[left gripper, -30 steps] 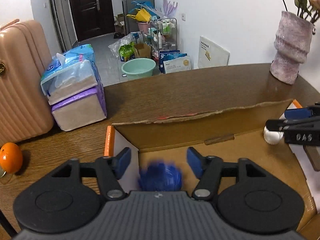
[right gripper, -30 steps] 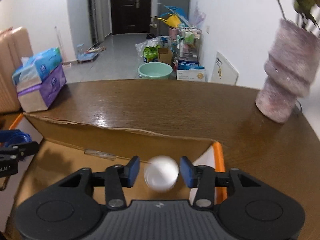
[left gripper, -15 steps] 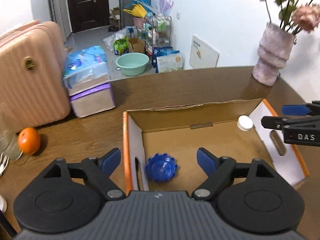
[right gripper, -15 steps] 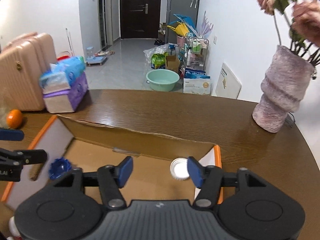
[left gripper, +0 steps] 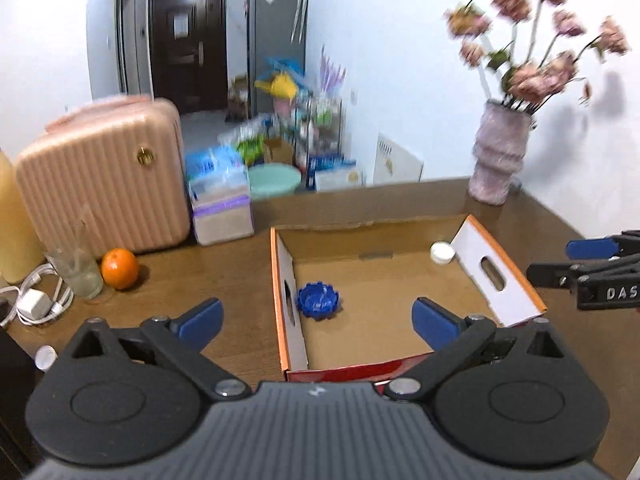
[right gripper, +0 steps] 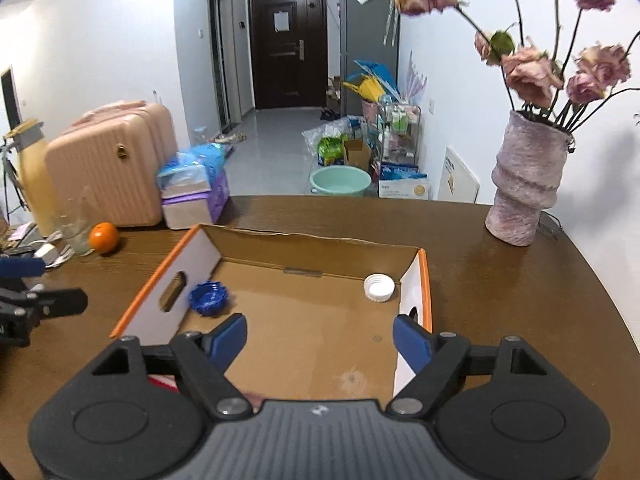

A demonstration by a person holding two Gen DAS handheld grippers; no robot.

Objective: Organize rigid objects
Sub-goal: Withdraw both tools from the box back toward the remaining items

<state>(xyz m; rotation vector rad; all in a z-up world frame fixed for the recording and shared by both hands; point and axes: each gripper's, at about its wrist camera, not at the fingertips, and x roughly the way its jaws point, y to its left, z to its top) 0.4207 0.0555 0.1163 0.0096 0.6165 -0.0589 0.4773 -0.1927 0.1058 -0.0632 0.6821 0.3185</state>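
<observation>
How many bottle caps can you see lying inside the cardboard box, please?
2. A blue cap lies by the left wall of the cardboard box; a white cap sits in its far right corner. The near floor is partly hidden.

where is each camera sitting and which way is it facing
Left wrist: on the left tool, angled down over the box from its left, near end; its own open blue pads show, and the right tool at the right edge.
Right wrist: on the right tool, angled down over the box's right half; its opening pads show, the left tool at the left edge.
Both share the blue cap, white cap, vase, orange and suitcase.
</observation>
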